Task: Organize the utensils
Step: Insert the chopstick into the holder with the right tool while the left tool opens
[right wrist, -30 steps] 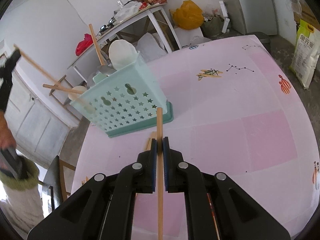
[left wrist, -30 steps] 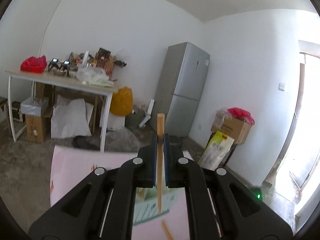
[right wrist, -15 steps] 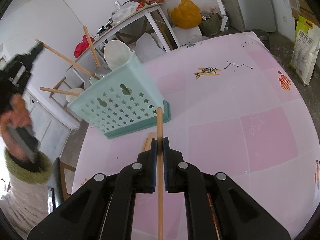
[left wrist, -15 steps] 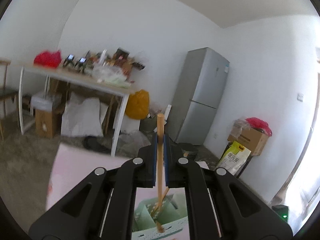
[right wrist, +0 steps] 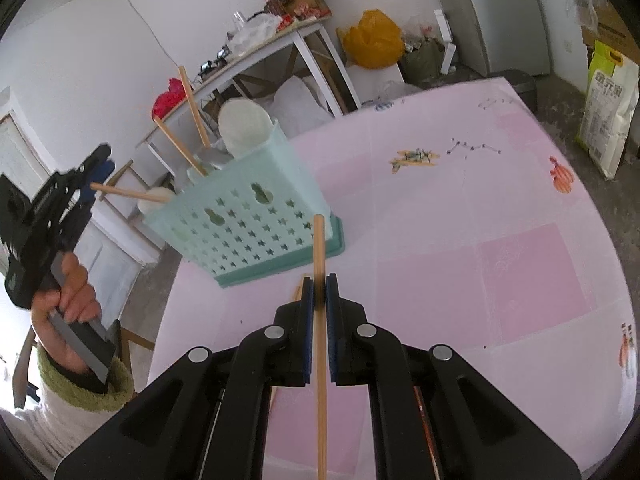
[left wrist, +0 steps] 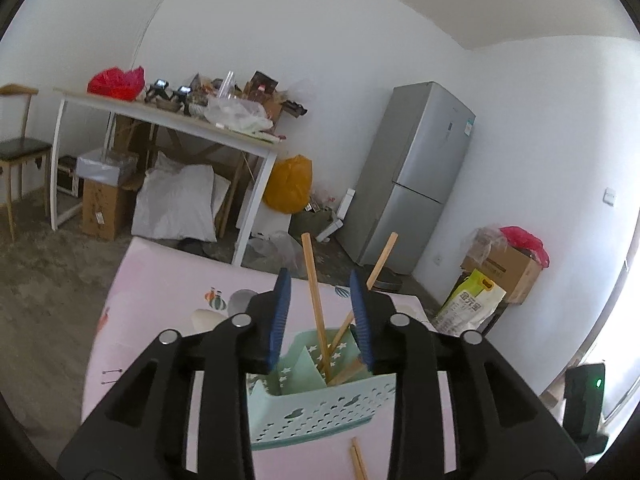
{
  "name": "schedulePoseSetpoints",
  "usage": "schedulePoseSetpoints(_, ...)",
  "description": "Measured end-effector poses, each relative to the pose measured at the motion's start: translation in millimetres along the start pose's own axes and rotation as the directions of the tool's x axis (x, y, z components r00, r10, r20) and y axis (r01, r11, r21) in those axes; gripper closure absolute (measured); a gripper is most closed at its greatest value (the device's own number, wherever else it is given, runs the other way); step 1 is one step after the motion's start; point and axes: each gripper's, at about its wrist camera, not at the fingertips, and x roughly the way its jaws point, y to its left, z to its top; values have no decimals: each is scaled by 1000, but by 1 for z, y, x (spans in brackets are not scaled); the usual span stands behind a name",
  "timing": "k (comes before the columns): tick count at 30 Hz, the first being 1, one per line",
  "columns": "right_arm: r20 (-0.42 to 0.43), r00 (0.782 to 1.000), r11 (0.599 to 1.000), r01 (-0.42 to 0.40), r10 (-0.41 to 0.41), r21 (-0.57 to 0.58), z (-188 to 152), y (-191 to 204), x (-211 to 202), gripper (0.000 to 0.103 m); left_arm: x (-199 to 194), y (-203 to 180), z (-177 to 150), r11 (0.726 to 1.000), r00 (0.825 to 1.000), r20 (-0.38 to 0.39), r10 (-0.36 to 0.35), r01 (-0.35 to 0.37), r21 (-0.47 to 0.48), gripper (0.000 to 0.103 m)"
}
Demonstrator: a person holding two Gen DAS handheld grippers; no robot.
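Note:
A mint green perforated utensil basket [right wrist: 256, 216] stands on the pink table [right wrist: 480, 220]; it also shows in the left wrist view [left wrist: 316, 412]. Wooden chopsticks [left wrist: 316, 304] stand in its compartments, and pale spoons [right wrist: 242, 126] poke out. My left gripper [left wrist: 320, 312] is open above the basket, with a chopstick standing free between its pads. It shows at the left of the right wrist view [right wrist: 80, 188]. My right gripper [right wrist: 319, 300] is shut on a wooden chopstick [right wrist: 319, 248], just in front of the basket.
Loose chopsticks [left wrist: 358, 460] lie on the table in front of the basket. Behind the table are a cluttered white table [left wrist: 168, 120], a chair [left wrist: 20, 148], a yellow bag [left wrist: 290, 184], a grey fridge [left wrist: 416, 176] and boxes [left wrist: 504, 264].
My left gripper has opened and let go of its chopstick, which now stands in the basket. The right gripper has kept hold of its chopstick and moved slightly.

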Motion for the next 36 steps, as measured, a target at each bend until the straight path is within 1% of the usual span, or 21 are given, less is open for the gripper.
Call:
schedulePoseSetpoints(2, 24, 1000, 1000, -2, 2, -12, 4, 4, -9, 97, -13, -2, -2, 1000, 1000, 14, 0, 0, 17, 69)
schedulePoseSetpoints(5, 68, 998, 999, -15, 17, -39, 15, 13, -25, 97, -28, -3, -7, 999, 999, 27, 20, -21, 41, 64)
schedulePoseSetpoints(9, 145, 988, 994, -47, 61, -95, 37, 34, -46, 97, -41, 2, -20, 997, 998, 18, 59, -60, 54, 59)
schedulePoseSetpoints(13, 234, 963, 976, -84, 132, -203, 73, 72, -66, 97, -41, 12, -35, 994, 995, -29, 99, -97, 57, 58)
schedulePoseSetpoints(15, 275, 947, 961, -92, 165, -260, 91, 93, -75, 97, -42, 18, -40, 993, 993, -39, 111, -109, 49, 57)
schedulePoseSetpoints(16, 300, 936, 950, -95, 187, -297, 100, 107, -81, 97, -43, 21, -41, 992, 992, -38, 117, -115, 48, 56)
schedulePoseSetpoints(19, 337, 911, 924, -104, 238, -369, 122, 136, -91, 97, -45, 28, -43, 991, 991, -37, 128, -126, 52, 54)
schedulePoseSetpoints(22, 360, 898, 903, -87, 255, -421, 138, 161, -90, 97, -44, 31, -46, 990, 990, -43, 131, -128, 63, 54)
schedulePoseSetpoints(27, 358, 902, 888, -56, 240, -456, 150, 183, -76, 97, -41, 34, -50, 989, 991, -53, 124, -120, 84, 53)
schedulePoseSetpoints(36, 336, 917, 882, -36, 216, -469, 155, 195, -55, 97, -41, 41, -58, 989, 990, -68, 125, -119, 87, 53)
